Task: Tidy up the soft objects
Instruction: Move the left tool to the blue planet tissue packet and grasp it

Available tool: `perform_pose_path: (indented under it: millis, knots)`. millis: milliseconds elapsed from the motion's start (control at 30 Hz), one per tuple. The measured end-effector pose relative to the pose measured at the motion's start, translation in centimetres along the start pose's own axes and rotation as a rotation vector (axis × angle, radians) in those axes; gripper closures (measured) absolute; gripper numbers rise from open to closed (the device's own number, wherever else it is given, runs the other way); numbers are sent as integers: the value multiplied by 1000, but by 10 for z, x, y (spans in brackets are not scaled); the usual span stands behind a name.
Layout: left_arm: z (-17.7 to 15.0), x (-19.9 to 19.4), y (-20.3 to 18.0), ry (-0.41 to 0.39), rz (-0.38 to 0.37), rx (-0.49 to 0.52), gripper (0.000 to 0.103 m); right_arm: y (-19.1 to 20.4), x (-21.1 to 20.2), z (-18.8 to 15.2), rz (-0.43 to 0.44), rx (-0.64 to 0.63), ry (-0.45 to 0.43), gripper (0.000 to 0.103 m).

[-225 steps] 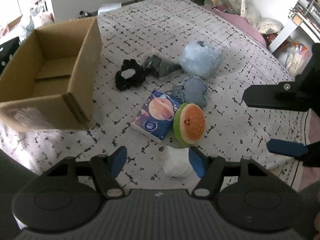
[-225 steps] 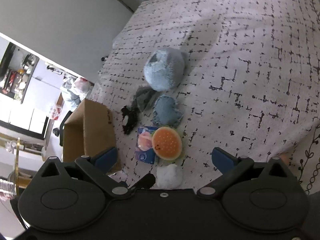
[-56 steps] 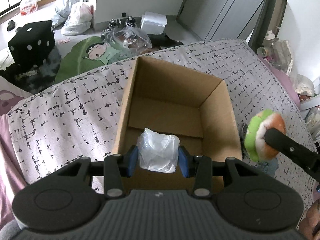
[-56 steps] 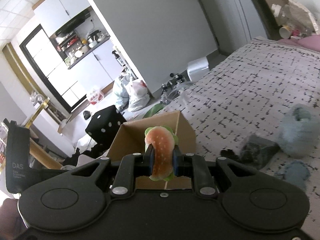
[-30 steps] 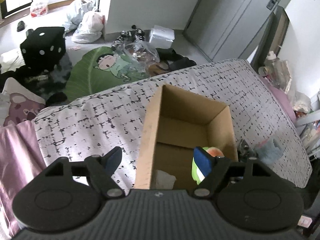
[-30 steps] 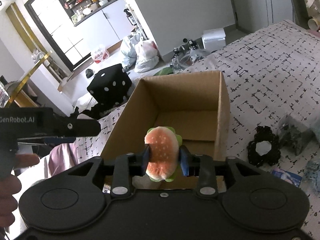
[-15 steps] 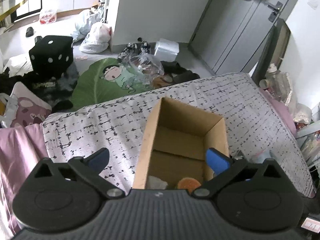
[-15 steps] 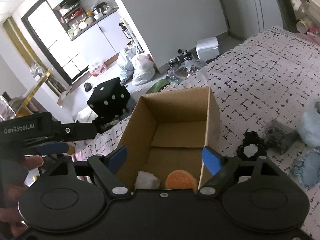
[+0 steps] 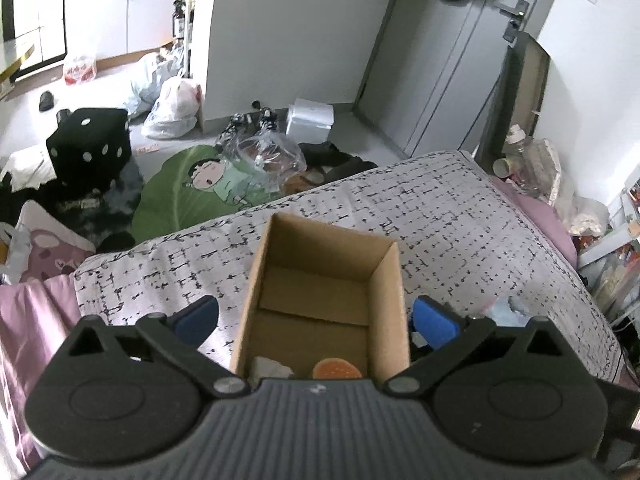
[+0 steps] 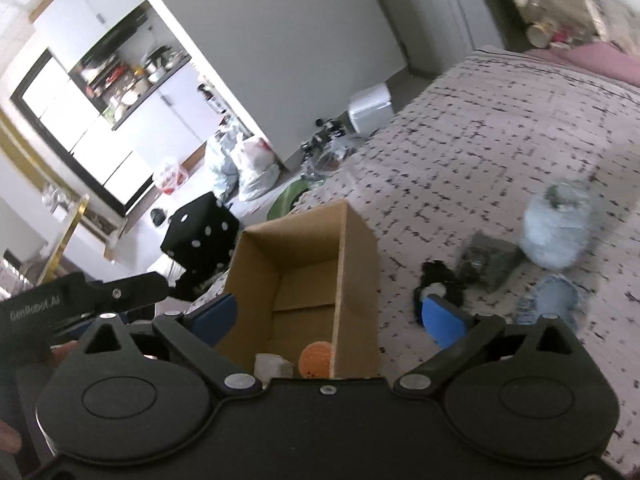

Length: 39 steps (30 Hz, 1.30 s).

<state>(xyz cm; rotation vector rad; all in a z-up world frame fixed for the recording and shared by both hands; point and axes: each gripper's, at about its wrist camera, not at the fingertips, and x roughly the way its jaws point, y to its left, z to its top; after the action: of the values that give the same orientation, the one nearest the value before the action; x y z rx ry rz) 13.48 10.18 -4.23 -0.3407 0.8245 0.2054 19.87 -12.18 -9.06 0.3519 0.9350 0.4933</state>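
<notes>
An open cardboard box (image 9: 250,300) stands on the bed below both grippers. Inside it, at the near end, lie the white plastic bag (image 9: 270,366) and the burger plush (image 9: 340,369), side by side; both are also in the right wrist view, the bag (image 10: 272,366) and the burger (image 10: 316,360). My left gripper (image 9: 316,318) is open and empty above the box. My right gripper (image 10: 328,318) has its jaws opening, with nothing between them. On the bed right of the box (image 10: 356,280) lie a black scrunchie (image 10: 438,276), a dark grey cloth (image 10: 486,260), a pale blue fluffy item (image 10: 558,228) and a blue fabric piece (image 10: 554,300).
The bed cover (image 9: 460,220) is grey with black marks and ends just beyond the box. On the floor past it are a black dice cushion (image 9: 90,148), plastic bags (image 9: 172,108) and a green mat (image 9: 180,192). The left gripper's body (image 10: 100,292) and a hand show left of the box.
The bag and the burger have left the jaws and now lie in the box. Both grippers have opened wide and drawn back and up from the box.
</notes>
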Motion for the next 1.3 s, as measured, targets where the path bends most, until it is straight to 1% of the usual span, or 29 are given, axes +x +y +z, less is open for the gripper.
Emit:
perform_pose_path:
  millis: [400,467,567,667,767,867,933,1067,1200,1300]
  knots:
    - [-11,-7,-53,-5,-18,72,0,-53,-27,7,-145,128,3,0]
    - [-13,-6,-62,0,-20,81,0,-64,-32,9,-153,163,4,0]
    - [-16,-3,-76,14,-20,92,0,-79,-39,9,-136,214,6,0]
    - [-20,-1,-90,24,-23,106,0,-85,-44,8,-157,213,-5,0]
    - [-24,4,-104,43,-11,132,0,-88,-46,8,-190,209,-19,0]
    - [-28,10,-112,52,-15,139,0,-100,-43,8,-219,224,-14,0]
    - [-33,18,-118,72,-14,147,0,-109,-41,7,-244,248,-9,0]
    - [-46,38,-135,113,14,215,1,-124,-41,8,-274,297,-10,0]
    - [-56,55,-147,160,13,221,1,-133,-42,8,-264,321,-7,0]
    - [-62,64,-157,187,14,260,1,-141,-38,7,-268,340,6,0]
